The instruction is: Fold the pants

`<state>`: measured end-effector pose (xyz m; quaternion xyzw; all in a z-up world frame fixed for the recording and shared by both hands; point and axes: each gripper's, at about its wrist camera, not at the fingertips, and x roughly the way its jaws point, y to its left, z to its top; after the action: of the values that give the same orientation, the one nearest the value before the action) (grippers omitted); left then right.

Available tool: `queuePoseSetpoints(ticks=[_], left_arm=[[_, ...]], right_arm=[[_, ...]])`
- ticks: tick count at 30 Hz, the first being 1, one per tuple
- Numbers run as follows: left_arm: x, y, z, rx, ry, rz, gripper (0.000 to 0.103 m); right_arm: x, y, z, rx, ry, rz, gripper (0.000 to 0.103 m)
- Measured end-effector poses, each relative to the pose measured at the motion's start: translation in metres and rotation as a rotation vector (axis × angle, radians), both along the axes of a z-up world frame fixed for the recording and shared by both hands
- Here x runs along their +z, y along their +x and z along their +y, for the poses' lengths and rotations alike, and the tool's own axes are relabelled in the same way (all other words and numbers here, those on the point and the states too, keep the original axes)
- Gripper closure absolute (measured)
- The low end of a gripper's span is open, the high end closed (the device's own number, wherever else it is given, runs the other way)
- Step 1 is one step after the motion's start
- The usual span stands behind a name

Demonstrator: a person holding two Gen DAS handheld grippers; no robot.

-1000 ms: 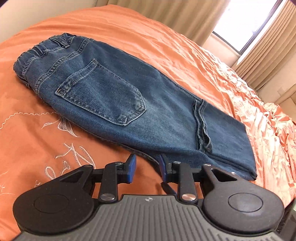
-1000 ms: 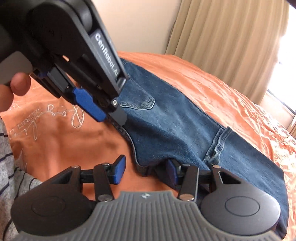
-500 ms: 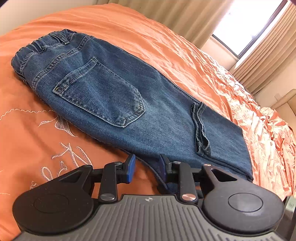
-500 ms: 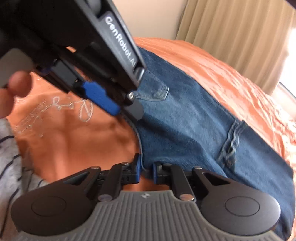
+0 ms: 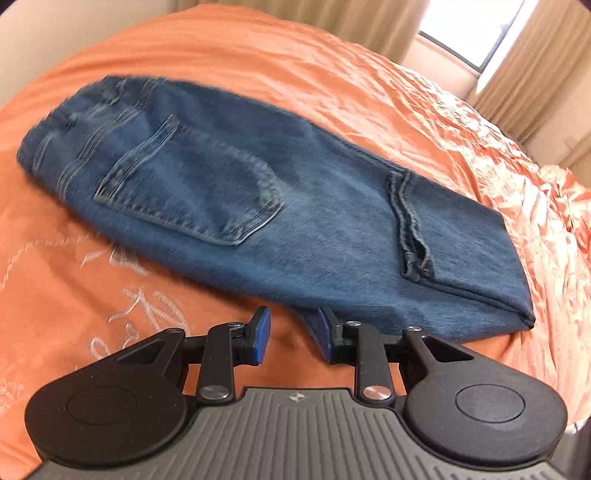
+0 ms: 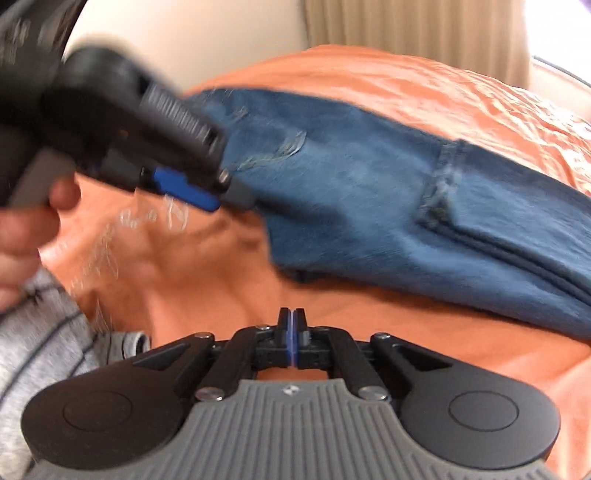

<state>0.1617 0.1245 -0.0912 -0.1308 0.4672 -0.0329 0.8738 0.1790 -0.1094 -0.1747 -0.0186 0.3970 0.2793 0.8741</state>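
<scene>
Pants [image 5: 295,206] of blue denim lie folded lengthwise on the orange bedspread [image 5: 332,74], back pocket [image 5: 192,192] facing up, waistband toward the far left of my left camera's view and the folded leg end toward the right, near the window [image 5: 469,29] and beige curtains [image 5: 535,66]. My left gripper [image 5: 293,338] sits at the near edge of the denim with its jaws partly apart; the right blue pad [image 5: 325,336] is touching the cloth edge, the left pad [image 5: 260,338] stands clear over bare bedspread, so nothing is pinched. From my right camera I see that same left gripper [image 6: 207,195] and the hand [image 6: 26,229] around its handle, its tips at the pants' near edge [image 6: 369,192]. My right gripper [image 6: 291,325] is fully closed, pads pressed flat together with no fabric between them, hovering over bare orange cover just beside the pants. White embroidery [image 5: 144,306] marks the bedspread nearby. A grey striped sleeve [image 6: 40,332] shows at the left.
</scene>
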Motion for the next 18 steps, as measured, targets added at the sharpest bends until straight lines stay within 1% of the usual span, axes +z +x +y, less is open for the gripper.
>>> queuePoseSetpoints(ticks=[2,4,6,7,8,10,11,12,15,18], left_arm=[[0.008,0.004,-0.013,-0.039,0.051,-0.033,0.072],[0.015,0.01,-0.024,-0.066,0.091,-0.061,0.072],[0.021,0.019,-0.028,-0.079,0.113,-0.075,0.072],[0.023,0.024,-0.029,-0.075,0.129,-0.079,0.071],[0.025,0.029,-0.028,-0.067,0.146,-0.084,0.068],[0.03,0.038,-0.021,-0.045,0.167,-0.097,0.056],[0.032,0.042,-0.016,-0.028,0.171,-0.1,0.046],[0.034,0.047,-0.009,-0.007,0.174,-0.102,0.043],[0.04,0.057,0.016,0.06,0.184,-0.086,0.041],[0.045,0.063,0.049,0.133,0.202,-0.08,0.037]], right_arm=[[0.016,0.007,-0.032,-0.061,0.045,0.006,0.101],[0.026,0.015,-0.062,-0.129,0.078,0.018,0.091],[0.036,0.022,-0.094,-0.205,0.11,0.025,0.083],[0.039,0.026,-0.106,-0.232,0.126,0.027,0.083],[0.046,0.027,-0.121,-0.258,0.145,0.03,0.082],[0.051,0.031,-0.141,-0.282,0.155,0.019,0.08],[0.053,0.035,-0.146,-0.28,0.147,0.009,0.08],[0.054,0.039,-0.149,-0.273,0.139,0.001,0.079],[0.059,0.053,-0.148,-0.209,0.118,-0.02,0.075],[0.058,0.073,-0.128,-0.132,0.067,-0.044,0.075]])
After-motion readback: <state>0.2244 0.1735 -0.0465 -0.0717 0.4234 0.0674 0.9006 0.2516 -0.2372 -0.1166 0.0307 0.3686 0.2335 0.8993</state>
